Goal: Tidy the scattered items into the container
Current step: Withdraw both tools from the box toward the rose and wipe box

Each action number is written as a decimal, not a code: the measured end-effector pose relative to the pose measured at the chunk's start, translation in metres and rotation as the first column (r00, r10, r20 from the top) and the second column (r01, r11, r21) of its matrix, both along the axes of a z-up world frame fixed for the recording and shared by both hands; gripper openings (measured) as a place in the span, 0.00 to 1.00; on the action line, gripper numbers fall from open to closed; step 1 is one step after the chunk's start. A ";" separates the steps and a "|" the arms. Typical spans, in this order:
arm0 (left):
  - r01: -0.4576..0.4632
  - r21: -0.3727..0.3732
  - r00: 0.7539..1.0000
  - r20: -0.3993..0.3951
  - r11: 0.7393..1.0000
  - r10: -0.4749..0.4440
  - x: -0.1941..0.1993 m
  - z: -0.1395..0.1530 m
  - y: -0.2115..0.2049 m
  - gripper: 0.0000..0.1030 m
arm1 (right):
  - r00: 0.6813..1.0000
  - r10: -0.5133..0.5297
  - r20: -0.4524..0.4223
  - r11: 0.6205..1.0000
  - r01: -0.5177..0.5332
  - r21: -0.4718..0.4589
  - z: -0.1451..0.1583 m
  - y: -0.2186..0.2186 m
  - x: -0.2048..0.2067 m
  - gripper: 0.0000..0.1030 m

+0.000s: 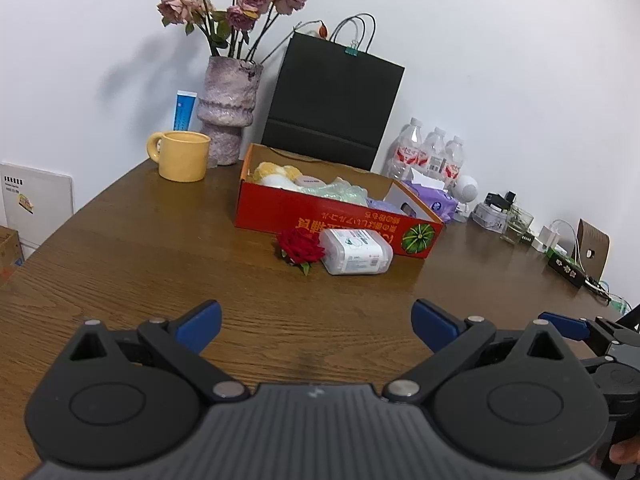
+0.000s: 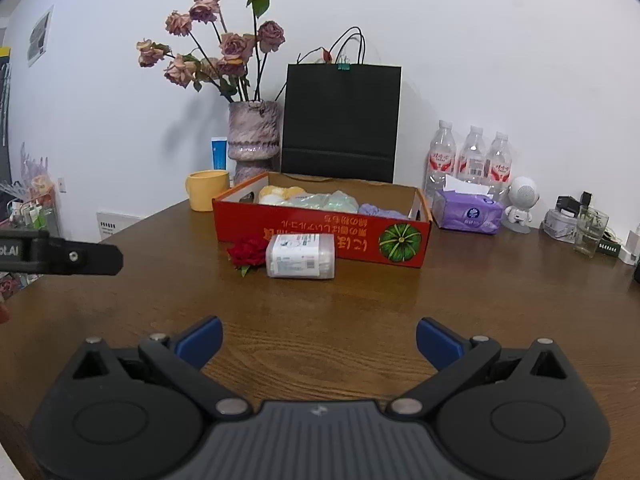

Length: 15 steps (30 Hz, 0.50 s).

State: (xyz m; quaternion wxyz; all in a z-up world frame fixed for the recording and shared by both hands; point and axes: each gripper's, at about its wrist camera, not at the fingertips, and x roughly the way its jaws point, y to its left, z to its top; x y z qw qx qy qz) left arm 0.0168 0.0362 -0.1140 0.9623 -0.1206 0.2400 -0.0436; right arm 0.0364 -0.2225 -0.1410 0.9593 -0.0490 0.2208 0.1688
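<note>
You are holding the left tongs [image 1: 316, 326] and the right tongs [image 2: 319, 342] spread wide, gripping nothing, hovering over the wooden counter [image 2: 360, 320]. At 12 o'clock, a red rose [image 2: 248, 254] and a clear plastic box [image 2: 301, 256] are lying against the red cardboard box [image 2: 320, 232].

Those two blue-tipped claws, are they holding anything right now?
Nothing is held. The left gripper and the right gripper both hang open over bare table, short of the red rose and plastic box.

"LAI" stands on the left tongs [image 2: 116, 258].
</note>
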 end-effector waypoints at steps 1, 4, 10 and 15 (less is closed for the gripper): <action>0.002 0.001 1.000 -0.003 1.000 -0.002 0.002 -0.001 -0.001 1.00 | 1.000 0.000 -0.003 1.000 0.000 0.002 -0.001 0.000 0.001 1.00; 0.007 0.001 1.000 -0.011 1.000 -0.007 0.007 -0.002 -0.002 1.00 | 1.000 -0.004 -0.015 1.000 0.004 0.009 -0.005 -0.001 0.005 1.00; 0.017 0.003 0.999 -0.027 1.000 -0.017 0.017 -0.006 -0.005 1.00 | 0.999 -0.015 -0.037 1.000 0.016 0.016 -0.012 -0.003 0.015 1.00; 0.033 0.025 0.999 -0.036 0.999 -0.032 0.032 -0.004 -0.010 1.00 | 0.999 -0.017 -0.048 1.000 0.018 0.011 -0.015 -0.002 0.026 1.00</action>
